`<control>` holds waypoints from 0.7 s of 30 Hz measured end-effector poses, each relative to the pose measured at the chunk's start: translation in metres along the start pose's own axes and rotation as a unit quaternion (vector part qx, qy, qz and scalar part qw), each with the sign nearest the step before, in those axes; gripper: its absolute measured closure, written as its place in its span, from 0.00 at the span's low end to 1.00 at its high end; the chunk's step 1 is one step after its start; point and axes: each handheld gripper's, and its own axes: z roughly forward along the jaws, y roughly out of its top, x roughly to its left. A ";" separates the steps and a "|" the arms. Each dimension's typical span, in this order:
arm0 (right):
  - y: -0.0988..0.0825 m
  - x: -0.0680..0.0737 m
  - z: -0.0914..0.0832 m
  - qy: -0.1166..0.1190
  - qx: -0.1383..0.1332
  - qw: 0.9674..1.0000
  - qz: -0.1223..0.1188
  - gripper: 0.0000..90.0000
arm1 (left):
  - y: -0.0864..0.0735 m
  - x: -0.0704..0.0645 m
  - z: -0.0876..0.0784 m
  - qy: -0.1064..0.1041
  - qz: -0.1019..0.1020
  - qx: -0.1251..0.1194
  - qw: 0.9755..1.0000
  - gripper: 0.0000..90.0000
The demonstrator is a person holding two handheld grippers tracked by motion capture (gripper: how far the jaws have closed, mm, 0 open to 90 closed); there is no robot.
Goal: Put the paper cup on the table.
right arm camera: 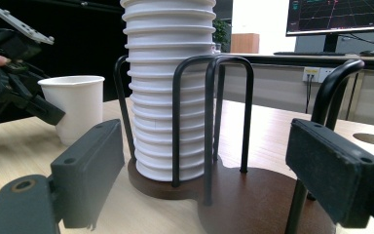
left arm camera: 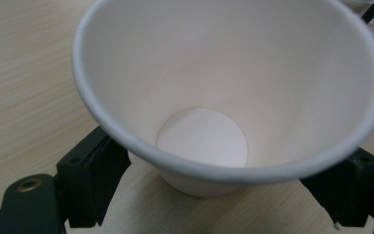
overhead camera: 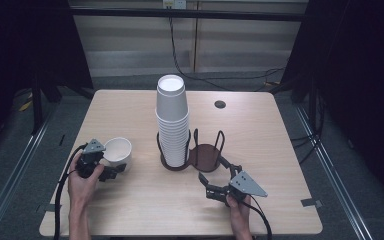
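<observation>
Cup (left arm camera: 224, 87): single white paper cup, upright on counter (overhead camera: 130, 210), left of stack (overhead camera: 172, 125).
Handling: light, thin-walled, crushes easily; grip low, gently.
Left claw (left arm camera: 219, 180): clenched on cup's lower wall.
Right claw (right arm camera: 214, 180): released, jaws wide at holder (right arm camera: 253, 190).

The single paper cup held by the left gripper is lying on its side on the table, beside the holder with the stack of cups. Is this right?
Not quite. The single paper cup stands upright, mouth up, in the left gripper, beside the holder with the stack of cups. The right gripper view shows it clearly.

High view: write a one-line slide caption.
Left gripper holds a paper cup beside the cup stack in a wire holder.
</observation>
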 end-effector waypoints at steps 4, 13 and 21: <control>0.000 0.000 0.000 0.001 0.000 1.000 0.000 0.15 | -0.005 -0.003 -0.009 -0.001 -0.017 -0.038 0.999 0.17; 0.000 0.000 0.000 0.001 0.000 1.000 0.000 0.15 | -0.019 -0.017 -0.018 0.010 -0.044 -0.092 0.995 0.17; 0.000 0.000 0.000 0.001 -0.001 1.000 -0.001 0.15 | -0.022 -0.035 -0.033 0.025 -0.026 -0.119 0.992 0.18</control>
